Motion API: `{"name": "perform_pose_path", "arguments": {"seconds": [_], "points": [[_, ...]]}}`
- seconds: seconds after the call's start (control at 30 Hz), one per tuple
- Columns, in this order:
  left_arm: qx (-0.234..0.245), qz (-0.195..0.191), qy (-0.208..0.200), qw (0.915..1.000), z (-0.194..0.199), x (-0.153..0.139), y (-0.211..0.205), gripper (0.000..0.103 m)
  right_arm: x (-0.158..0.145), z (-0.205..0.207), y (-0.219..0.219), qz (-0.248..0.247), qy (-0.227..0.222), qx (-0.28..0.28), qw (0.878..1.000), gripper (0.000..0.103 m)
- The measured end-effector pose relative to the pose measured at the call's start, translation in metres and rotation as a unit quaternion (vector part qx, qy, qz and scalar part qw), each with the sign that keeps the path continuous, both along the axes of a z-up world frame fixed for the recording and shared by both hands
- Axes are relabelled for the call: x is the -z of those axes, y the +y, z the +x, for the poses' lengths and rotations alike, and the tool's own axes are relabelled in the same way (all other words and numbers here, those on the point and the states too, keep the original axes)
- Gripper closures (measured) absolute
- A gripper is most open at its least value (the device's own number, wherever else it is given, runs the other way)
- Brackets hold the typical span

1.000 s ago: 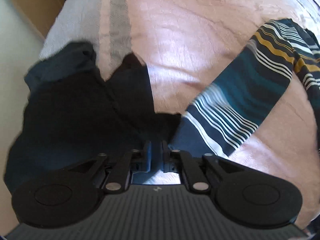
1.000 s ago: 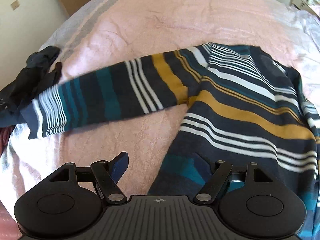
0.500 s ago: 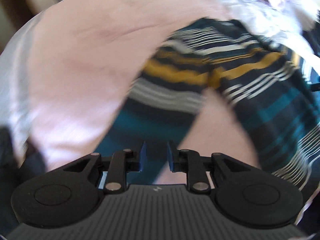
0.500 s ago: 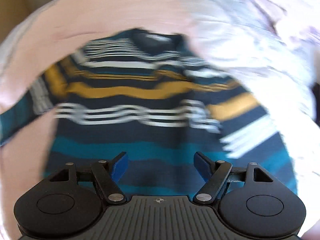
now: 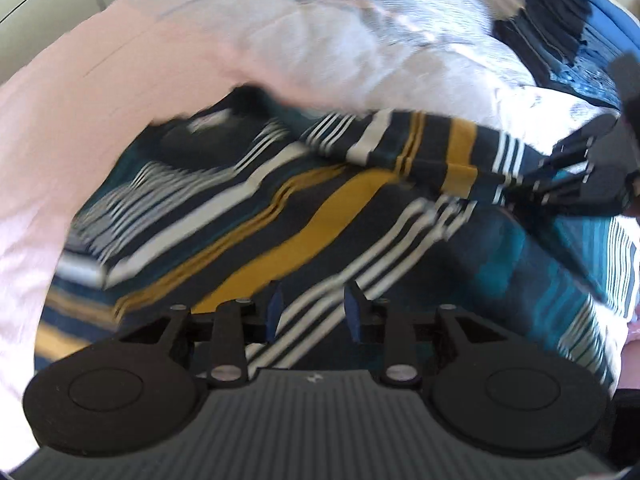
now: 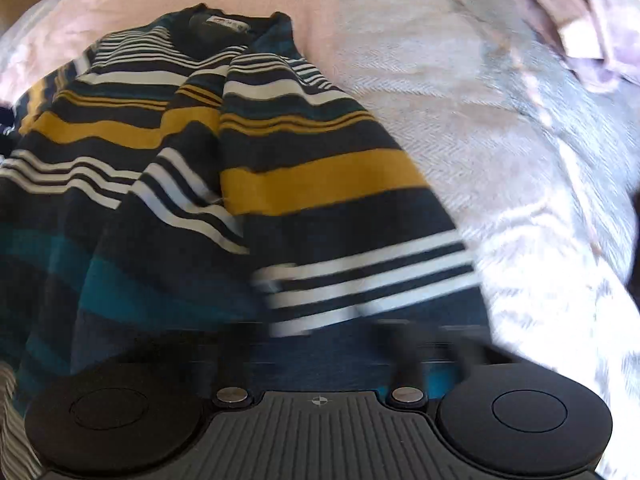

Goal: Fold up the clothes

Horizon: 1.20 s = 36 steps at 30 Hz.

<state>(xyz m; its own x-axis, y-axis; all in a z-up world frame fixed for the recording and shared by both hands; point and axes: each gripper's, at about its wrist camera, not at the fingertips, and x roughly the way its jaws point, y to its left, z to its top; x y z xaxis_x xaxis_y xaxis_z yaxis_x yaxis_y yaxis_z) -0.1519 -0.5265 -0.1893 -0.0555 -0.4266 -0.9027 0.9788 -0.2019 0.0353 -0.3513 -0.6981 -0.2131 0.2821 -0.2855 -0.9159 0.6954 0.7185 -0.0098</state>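
A pink blanket (image 5: 132, 92) covers the bed and fills the left and upper part of the left wrist view; in the right wrist view the same blanket (image 6: 360, 12) runs along the top. Beside the pink blanket lies a pale grey-white cover (image 5: 360, 48) with a fine woven herringbone texture (image 6: 500, 152), creased in several places. Beyond that cover, at the far upper right of the left wrist view, sits a heap of dark and blue cloth (image 5: 568, 32), too blurred to identify.
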Motion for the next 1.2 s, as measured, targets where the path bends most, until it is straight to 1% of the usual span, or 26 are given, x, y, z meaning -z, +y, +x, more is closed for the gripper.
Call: {"name": "perform_pose_path", "arguments": {"seconds": [0.07, 0.1, 0.17, 0.23, 0.3, 0.37, 0.4, 0.43, 0.47, 0.5, 0.53, 0.6, 0.67, 0.77, 0.87, 0.93, 0.97, 1.03, 1.07, 1.13, 1.2], "points": [[0.006, -0.006, -0.007, 0.9999, -0.011, -0.004, -0.019, 0.075, -0.015, -0.018, -0.019, 0.001, -0.017, -0.005, 1.0, 0.097], [0.008, -0.009, -0.009, 0.9999, -0.014, -0.006, -0.028, 0.075, -0.03, -0.032, -0.032, -0.011, -0.026, 0.008, 1.0, 0.097], [0.003, -0.014, -0.016, 0.9998, -0.014, -0.008, -0.045, 0.073, -0.06, -0.064, -0.061, -0.056, -0.034, 0.048, 0.997, 0.097], [-0.006, -0.017, -0.026, 0.9995, -0.012, -0.009, -0.062, 0.072, -0.081, -0.095, -0.094, -0.109, -0.027, 0.097, 0.989, 0.097], [-0.019, -0.02, -0.037, 0.9989, -0.001, -0.007, -0.071, 0.071, -0.086, -0.113, -0.124, -0.148, -0.01, 0.138, 0.979, 0.096], [-0.036, -0.019, -0.05, 0.9979, 0.017, -0.003, -0.076, 0.069, -0.086, -0.11, -0.14, -0.143, -0.006, 0.142, 0.979, 0.09], [-0.044, -0.02, -0.057, 0.9972, 0.028, -0.001, -0.079, 0.068, -0.085, -0.109, -0.148, -0.141, -0.005, 0.143, 0.98, 0.077], [-0.052, -0.021, -0.064, 0.9964, 0.04, 0.002, -0.081, 0.066, -0.085, -0.106, -0.154, -0.138, -0.006, 0.142, 0.98, 0.06], [-0.059, -0.02, -0.072, 0.9955, 0.053, 0.005, -0.085, 0.065, -0.086, -0.092, -0.149, -0.137, -0.019, 0.12, 0.983, 0.055], [-0.065, -0.019, -0.078, 0.9947, 0.067, 0.008, -0.09, 0.065, -0.086, -0.079, -0.144, -0.136, -0.033, 0.098, 0.985, 0.051], [-0.071, -0.018, -0.083, 0.9938, 0.081, 0.012, -0.095, 0.065, -0.086, -0.065, -0.14, -0.133, -0.047, 0.075, 0.987, 0.051], [-0.077, -0.016, -0.088, 0.993, 0.108, 0.022, -0.107, 0.065, -0.08, -0.031, -0.137, -0.098, -0.075, 0.033, 0.992, 0.05], [-0.077, -0.017, -0.093, 0.9925, 0.134, 0.033, -0.12, 0.064, -0.064, 0.004, -0.149, -0.083, -0.081, 0.001, 0.993, 0.05], [-0.078, -0.023, -0.095, 0.9922, 0.164, 0.05, -0.139, 0.064, -0.041, 0.057, -0.166, -0.06, -0.091, -0.046, 0.993, 0.05], [-0.083, -0.028, -0.089, 0.9921, 0.191, 0.068, -0.151, 0.062, -0.017, 0.11, -0.184, -0.037, -0.101, -0.093, 0.99, 0.049], [-0.088, -0.023, -0.077, 0.9928, 0.205, 0.08, -0.157, 0.062, -0.001, 0.144, -0.197, -0.022, -0.107, -0.122, 0.986, 0.049], [-0.09, -0.022, -0.072, 0.993, 0.207, 0.086, -0.157, 0.061, 0.006, 0.154, -0.211, -0.017, -0.108, -0.129, 0.986, 0.049], [-0.094, -0.019, -0.064, 0.9933, 0.211, 0.097, -0.157, 0.06, 0.02, 0.17, -0.229, -0.007, -0.096, -0.136, 0.986, 0.049], [-0.095, -0.019, -0.067, 0.993, 0.211, 0.101, -0.157, 0.057, 0.027, 0.177, -0.235, 0.0, -0.085, -0.14, 0.987, 0.049], [-0.096, -0.02, -0.074, 0.9924, 0.209, 0.105, -0.157, 0.055, 0.044, 0.192, -0.239, 0.0, -0.053, -0.153, 0.987, 0.049], [-0.099, -0.019, -0.08, 0.9917, 0.207, 0.103, -0.158, 0.055, 0.048, 0.197, -0.24, -0.034, -0.034, -0.152, 0.987, 0.049]]}}
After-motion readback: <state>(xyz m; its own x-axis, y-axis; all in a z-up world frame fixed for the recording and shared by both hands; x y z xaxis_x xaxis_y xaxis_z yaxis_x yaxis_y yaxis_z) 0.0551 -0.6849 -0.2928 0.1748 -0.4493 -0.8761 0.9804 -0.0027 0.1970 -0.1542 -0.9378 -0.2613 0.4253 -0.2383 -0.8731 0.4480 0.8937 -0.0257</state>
